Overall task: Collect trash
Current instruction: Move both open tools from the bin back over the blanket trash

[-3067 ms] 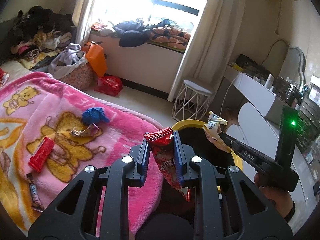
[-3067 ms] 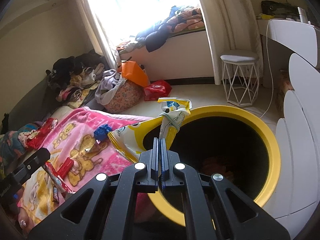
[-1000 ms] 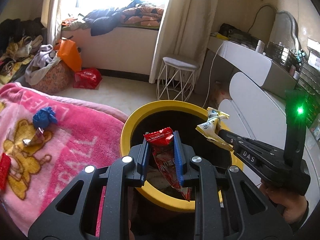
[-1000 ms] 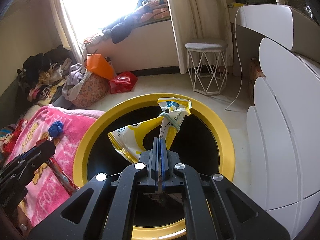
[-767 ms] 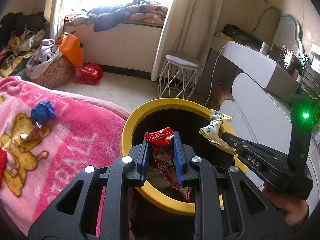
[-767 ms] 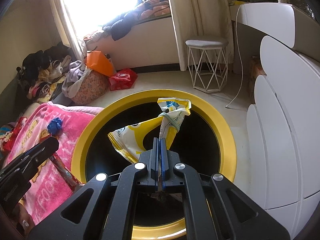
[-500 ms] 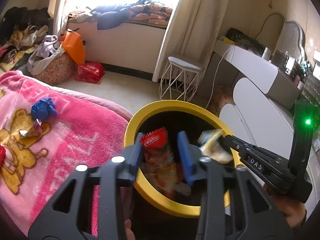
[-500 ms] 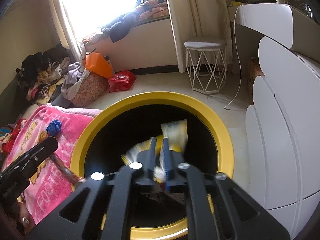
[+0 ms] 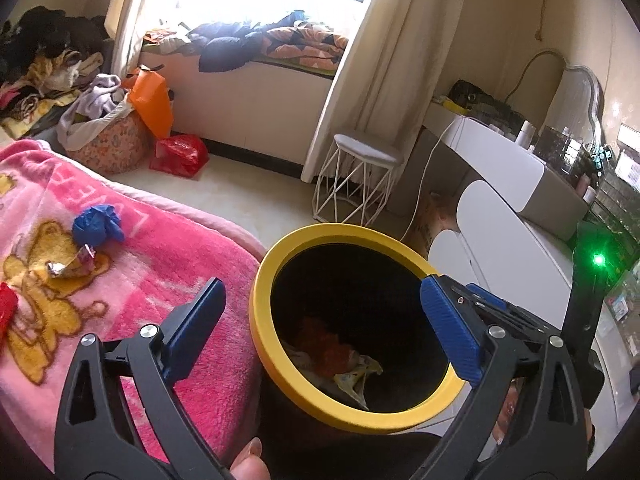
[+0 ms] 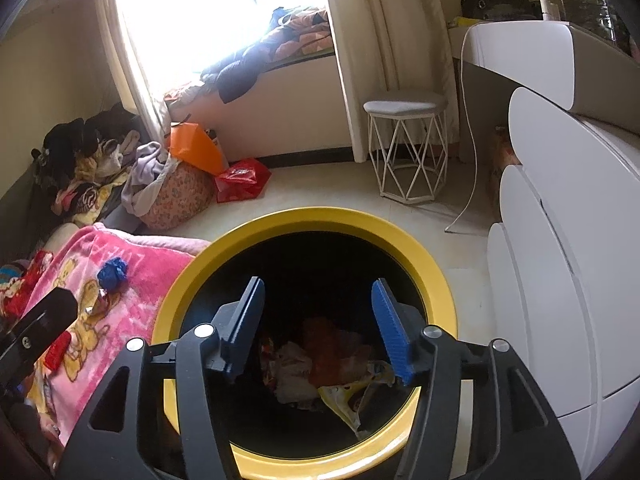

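A black bin with a yellow rim (image 9: 276, 256) (image 10: 436, 272) stands beside the bed. My left gripper (image 9: 320, 296) hangs above it, its jaws opening wide with nothing between them. My right gripper (image 10: 318, 300) is also over the bin mouth, jaws opening and empty. At the bottom of the bin lie a red wrapper (image 9: 324, 340) (image 10: 332, 344) and a yellow wrapper (image 9: 356, 376) (image 10: 344, 396). On the pink blanket (image 9: 140, 264) (image 10: 80, 256) remain a blue crumpled piece (image 9: 96, 226) (image 10: 113, 273), a silvery wrapper (image 9: 72, 266) and a red packet (image 9: 6, 312) (image 10: 56, 350).
A white wire stool (image 9: 360, 184) (image 10: 408, 148) stands on the floor beyond the bin. White drawers (image 10: 560, 280) are close on the right. Clothes, an orange bag (image 9: 152, 100) and a red bag (image 9: 178, 156) sit by the window wall. A thumb (image 9: 248, 464) shows at the lower edge.
Both grippers went from shut to open over the bin. The red wrapper left the left jaws and the yellow wrapper left the right jaws; both now lie inside the bin.
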The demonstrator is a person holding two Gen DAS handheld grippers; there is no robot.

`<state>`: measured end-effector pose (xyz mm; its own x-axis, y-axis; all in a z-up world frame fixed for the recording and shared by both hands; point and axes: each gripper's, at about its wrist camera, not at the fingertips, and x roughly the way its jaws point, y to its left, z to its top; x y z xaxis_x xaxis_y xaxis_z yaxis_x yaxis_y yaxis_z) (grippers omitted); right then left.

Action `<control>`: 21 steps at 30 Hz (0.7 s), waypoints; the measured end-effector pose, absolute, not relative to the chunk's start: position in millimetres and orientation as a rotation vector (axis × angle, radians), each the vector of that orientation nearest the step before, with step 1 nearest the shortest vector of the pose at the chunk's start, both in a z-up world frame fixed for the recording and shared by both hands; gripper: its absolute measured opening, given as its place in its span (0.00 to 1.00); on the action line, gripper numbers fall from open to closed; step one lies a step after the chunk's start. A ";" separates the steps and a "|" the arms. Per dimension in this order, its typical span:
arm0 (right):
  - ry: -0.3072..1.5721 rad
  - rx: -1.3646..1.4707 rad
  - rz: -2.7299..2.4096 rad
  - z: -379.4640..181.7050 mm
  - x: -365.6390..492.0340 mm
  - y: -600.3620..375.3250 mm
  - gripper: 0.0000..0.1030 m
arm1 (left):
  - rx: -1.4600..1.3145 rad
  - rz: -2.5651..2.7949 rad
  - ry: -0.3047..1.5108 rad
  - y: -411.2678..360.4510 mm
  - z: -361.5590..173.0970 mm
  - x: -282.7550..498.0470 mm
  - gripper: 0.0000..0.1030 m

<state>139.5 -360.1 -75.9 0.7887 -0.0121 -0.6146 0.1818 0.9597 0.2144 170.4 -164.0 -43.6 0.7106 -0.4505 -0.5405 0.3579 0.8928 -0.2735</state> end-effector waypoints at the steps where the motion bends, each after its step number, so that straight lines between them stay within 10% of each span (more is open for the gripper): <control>1: 0.647 0.271 -0.109 -73.8 138.3 -360.5 0.56 | -0.153 -0.449 0.635 -163.2 -42.3 169.2 0.87; 21: 0.546 0.207 -0.019 -41.3 122.3 -322.7 0.63 | -0.141 -0.316 0.546 -105.2 -17.3 141.2 0.90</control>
